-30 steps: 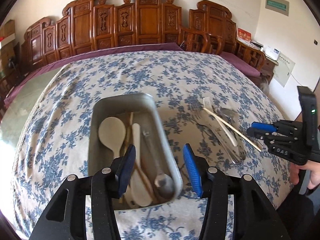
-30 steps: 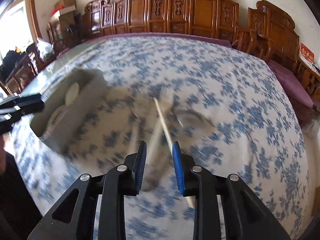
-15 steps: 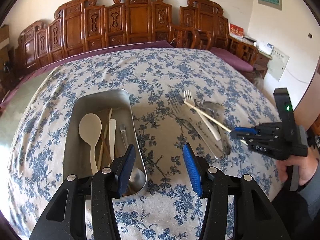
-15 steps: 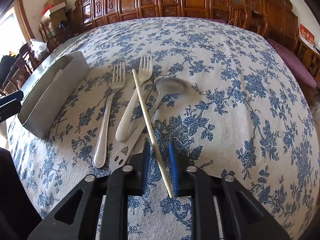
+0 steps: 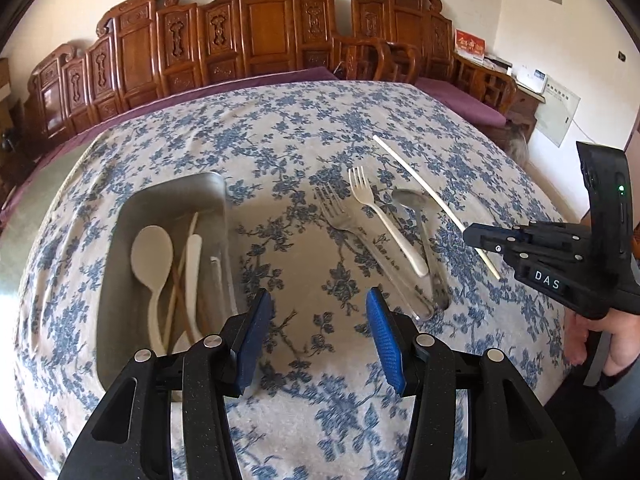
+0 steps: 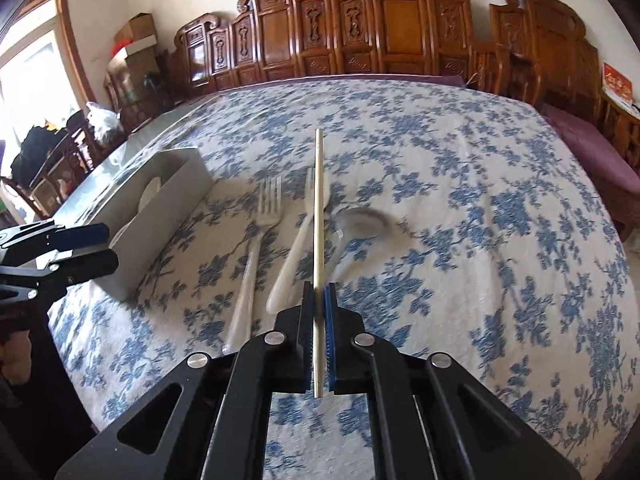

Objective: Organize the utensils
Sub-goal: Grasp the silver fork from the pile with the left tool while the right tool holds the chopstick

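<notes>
Carved wooden chairs (image 6: 404, 28) are lining the pale wall (image 5: 560, 40) behind the table (image 6: 460, 152) — its blue-flowered cloth is catching daylight. A bright window (image 6: 36, 80) is glowing at the left, and cardboard boxes (image 6: 136, 36) are sitting stacked beside it.

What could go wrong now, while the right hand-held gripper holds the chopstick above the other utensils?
The right hand-held gripper pinches the chopstick near one end, so it may pivot or slip. Its long free end could catch the metal tray rim. The left hand-held gripper, open beside the tray, may obstruct the way.
</notes>
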A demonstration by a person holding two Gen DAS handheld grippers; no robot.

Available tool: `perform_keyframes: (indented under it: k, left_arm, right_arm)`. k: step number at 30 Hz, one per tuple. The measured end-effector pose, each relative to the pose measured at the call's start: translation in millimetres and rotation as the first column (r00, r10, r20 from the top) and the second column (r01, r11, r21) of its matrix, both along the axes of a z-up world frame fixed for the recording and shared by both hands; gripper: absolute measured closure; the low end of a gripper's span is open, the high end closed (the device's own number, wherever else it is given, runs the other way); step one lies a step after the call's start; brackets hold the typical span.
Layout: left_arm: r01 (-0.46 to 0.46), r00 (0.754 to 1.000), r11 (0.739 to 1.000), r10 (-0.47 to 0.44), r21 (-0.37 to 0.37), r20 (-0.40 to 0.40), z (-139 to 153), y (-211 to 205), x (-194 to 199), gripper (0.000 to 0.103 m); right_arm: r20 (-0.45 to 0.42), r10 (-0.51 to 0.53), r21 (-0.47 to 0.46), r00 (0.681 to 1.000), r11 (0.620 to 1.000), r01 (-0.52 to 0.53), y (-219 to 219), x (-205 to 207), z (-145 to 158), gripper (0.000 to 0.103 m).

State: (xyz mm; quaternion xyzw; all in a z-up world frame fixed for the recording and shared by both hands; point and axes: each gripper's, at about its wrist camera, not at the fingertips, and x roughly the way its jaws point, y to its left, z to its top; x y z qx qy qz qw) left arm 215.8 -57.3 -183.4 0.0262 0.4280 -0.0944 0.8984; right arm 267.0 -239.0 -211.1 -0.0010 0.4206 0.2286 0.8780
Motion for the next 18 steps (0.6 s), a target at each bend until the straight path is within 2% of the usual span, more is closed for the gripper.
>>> perform_keyframes:
  k: [3,9,14,18]
  left_arm:
    - [0.006,1.0,1.0,-0.006,-0.019,-0.015,-1.6,-10.4,11.9,0.056]
    - [0.03,0.999,0.999,-0.03,0.011,-0.028,-6.6,-34.3,37.3,0.056]
    - [0.033,0.997,0.999,-0.033,-0.006,-0.065,-19.7,-47.8,62.4,0.057]
    - [0.036,0.997,0.999,-0.033,0.037,-0.068,-33.2,-60.9,77.1,0.061]
  right_arm:
    - [-0.004,-0.026,0.016,1.0,1.0,0.026,-6.6,6.2,1.9,0.097]
    - [0.001,-0.048,0.026,0.999,0.998,0.048,-11.7,15.7,2.4,0.097]
    - [-0.003,-0.069,0.041,0.998,0.997,0.069,-18.0,19.6,2.4,0.097]
    - [-0.017,-0.092,0.042,0.996,0.995,0.093,-23.1,22.1,-0.7,0.097]
